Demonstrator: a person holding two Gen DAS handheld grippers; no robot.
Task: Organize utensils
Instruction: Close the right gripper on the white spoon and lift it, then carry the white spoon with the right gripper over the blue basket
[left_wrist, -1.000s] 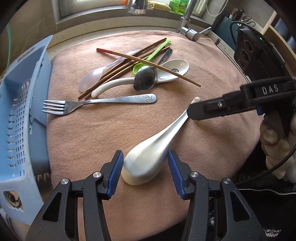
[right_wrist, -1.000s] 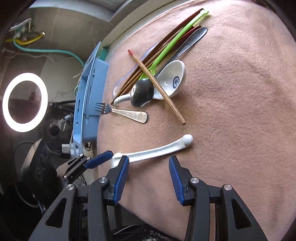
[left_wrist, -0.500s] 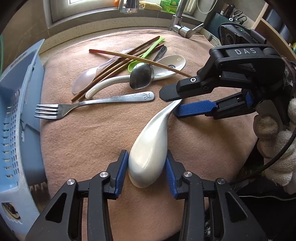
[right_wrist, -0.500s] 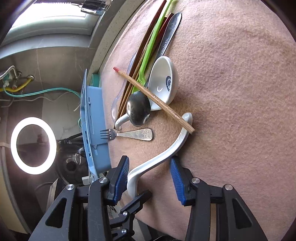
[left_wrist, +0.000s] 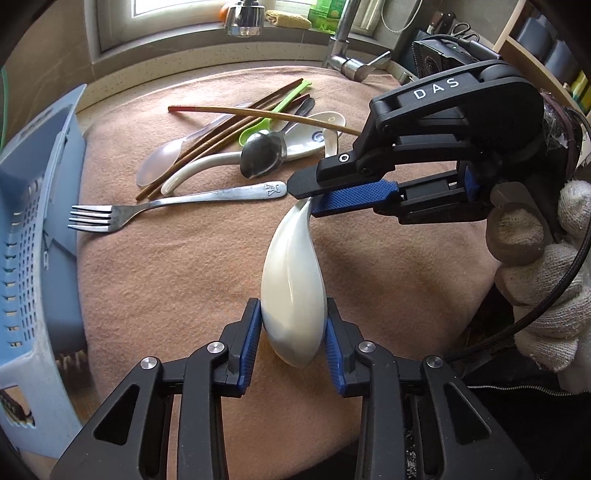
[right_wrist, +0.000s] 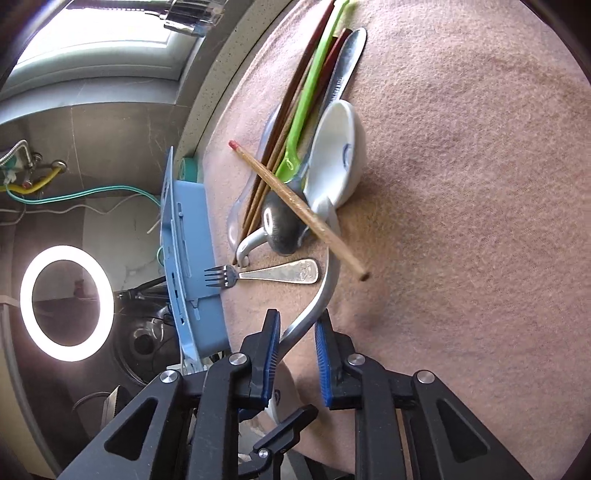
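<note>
My left gripper (left_wrist: 293, 332) closing on white spoon (left_wrist: 291, 280) bowl, right gripper (right_wrist: 295, 350) closing on its handle, spoon lying lengthwise away from me on pink cloth (left_wrist: 184, 266), handle toward utensil pile.

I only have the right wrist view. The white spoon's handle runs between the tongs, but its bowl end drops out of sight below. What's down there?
Observer: The left tongs are closing on the white spoon, one pad against each side of its bowl.
Operator: Which way is the bowl turned?
Observer: Its rounded back faces the left wrist camera, and the hollow side is hidden.
Operator: What carries my tongs?
Observer: The right tongs, closing with the handle between them, are carried by a hand in a white knit glove.
</note>
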